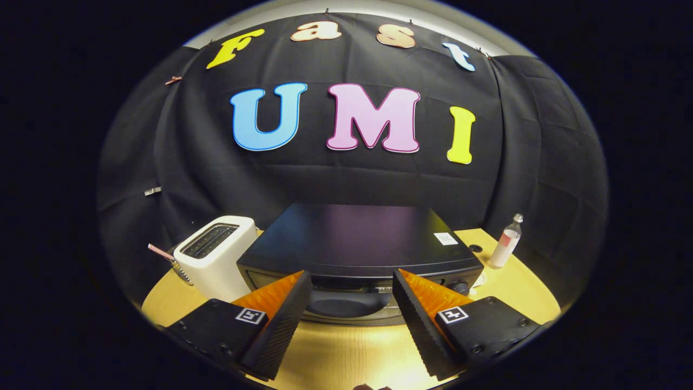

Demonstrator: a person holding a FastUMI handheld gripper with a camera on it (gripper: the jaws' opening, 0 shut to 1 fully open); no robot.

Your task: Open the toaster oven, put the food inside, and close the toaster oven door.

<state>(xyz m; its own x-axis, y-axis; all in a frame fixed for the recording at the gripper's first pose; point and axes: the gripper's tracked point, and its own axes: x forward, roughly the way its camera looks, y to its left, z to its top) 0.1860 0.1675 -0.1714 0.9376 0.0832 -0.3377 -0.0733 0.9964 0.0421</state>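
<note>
**Toaster oven job: basically at the starting line**

So the toaster oven (360,254) sits dead centre in the lower half of the frame, a black box on the wooden table (346,352), backed up near the black cloth wall. Its door looks closed as far as I can tell; the front face is low in the frame and partly hidden behind the fingers, but I see what looks like the glass front and a knob at its right end, nothing hanging down. So my read: nothing's done yet. Opening, loading the food and closing are all left. Honestly I can't spot the food anywhere here either.

The gripper (352,295) has its fingers spread wide with nothing between them except the view of the oven front. The oven is just ahead of the fingertips, and the door area sits right in the gap between them, apart from both fingers, not touching.

Going outward: a white slot toaster (216,260) sits just beside the oven at centre-left of the frame, with some small striped thing poking out on its far-left side. Over at centre-right, a small clear bottle (506,242) stands upright, well apart from the oven.
</note>
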